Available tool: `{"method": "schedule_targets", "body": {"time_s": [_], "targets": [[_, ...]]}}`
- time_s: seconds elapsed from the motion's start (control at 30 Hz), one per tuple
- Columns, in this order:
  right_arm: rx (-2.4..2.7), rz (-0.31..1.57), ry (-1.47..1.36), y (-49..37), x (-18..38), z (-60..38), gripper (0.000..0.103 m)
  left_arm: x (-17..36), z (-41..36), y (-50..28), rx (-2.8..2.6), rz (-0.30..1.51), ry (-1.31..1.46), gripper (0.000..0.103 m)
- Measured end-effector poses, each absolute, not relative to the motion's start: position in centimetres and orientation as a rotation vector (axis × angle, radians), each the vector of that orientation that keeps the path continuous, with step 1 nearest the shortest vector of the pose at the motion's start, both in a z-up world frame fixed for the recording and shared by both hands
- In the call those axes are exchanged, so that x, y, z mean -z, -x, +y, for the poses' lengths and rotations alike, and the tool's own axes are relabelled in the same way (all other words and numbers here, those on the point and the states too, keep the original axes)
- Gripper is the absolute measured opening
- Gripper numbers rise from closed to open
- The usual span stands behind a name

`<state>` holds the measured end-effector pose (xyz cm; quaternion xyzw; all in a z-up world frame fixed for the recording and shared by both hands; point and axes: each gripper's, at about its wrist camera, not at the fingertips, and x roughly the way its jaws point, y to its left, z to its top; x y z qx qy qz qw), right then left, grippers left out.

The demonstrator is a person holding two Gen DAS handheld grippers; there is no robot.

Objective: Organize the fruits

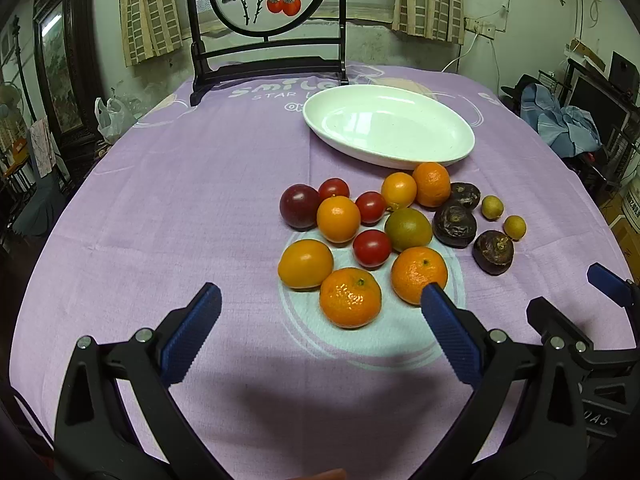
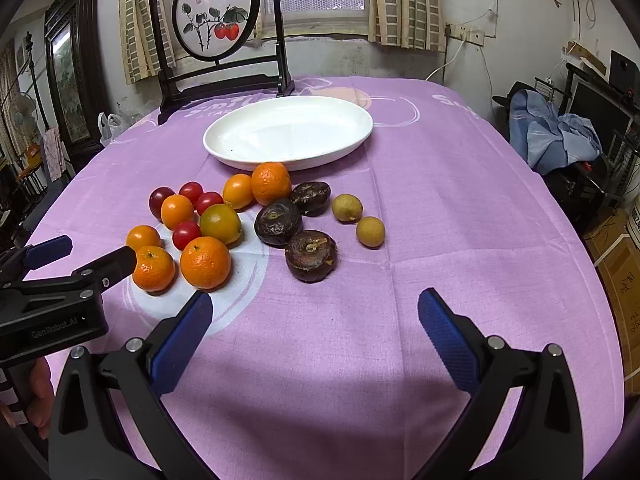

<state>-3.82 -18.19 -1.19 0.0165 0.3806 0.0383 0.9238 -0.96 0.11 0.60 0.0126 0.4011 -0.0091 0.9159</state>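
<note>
right, left wrist view: left claw (image 1: pixel 320 300) spread wide, holding nothing, low over the purple worktop (image 1: pixel 180 200). nearest mandarin (image 1: pixel 350 297) sits dead ahead at 12 o'clock, just beyond the gap between the tips; a second mandarin (image 1: pixel 419 274) at 1 o'clock is partly behind the right fingertip (image 1: pixel 436 300). rest of the fruit pile fans out to 12–2 o'clock, empty white plate (image 1: pixel 388 126) beyond it at 12–1. mandarin is roundish, no long axis to align.

right wrist view: right claw (image 2: pixel 316 304) also apart and empty, pointing at bare cloth; dark wrinkled fruit (image 2: pixel 311 255) nearest, at 12 o'clock. longans (image 2: pixel 370 231) at 1 o'clock. left claw enters from 9 o'clock, level, tips beside the near mandarin (image 2: pixel 153 268). plate at 11–12 o'clock. judgement: left claw is nearer the mandarins, a short forward push then close.
</note>
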Motion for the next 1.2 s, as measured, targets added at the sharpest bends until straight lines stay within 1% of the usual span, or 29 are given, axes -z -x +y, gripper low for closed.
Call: {"method": "schedule_targets", "body": {"time_s": [1.2], "targets": [[-0.090,0.797,-0.040,3.83,1.55,-18.29,0.102,-0.28,-0.23,1.13,0.025,0.836,-0.039,0.101]]}}
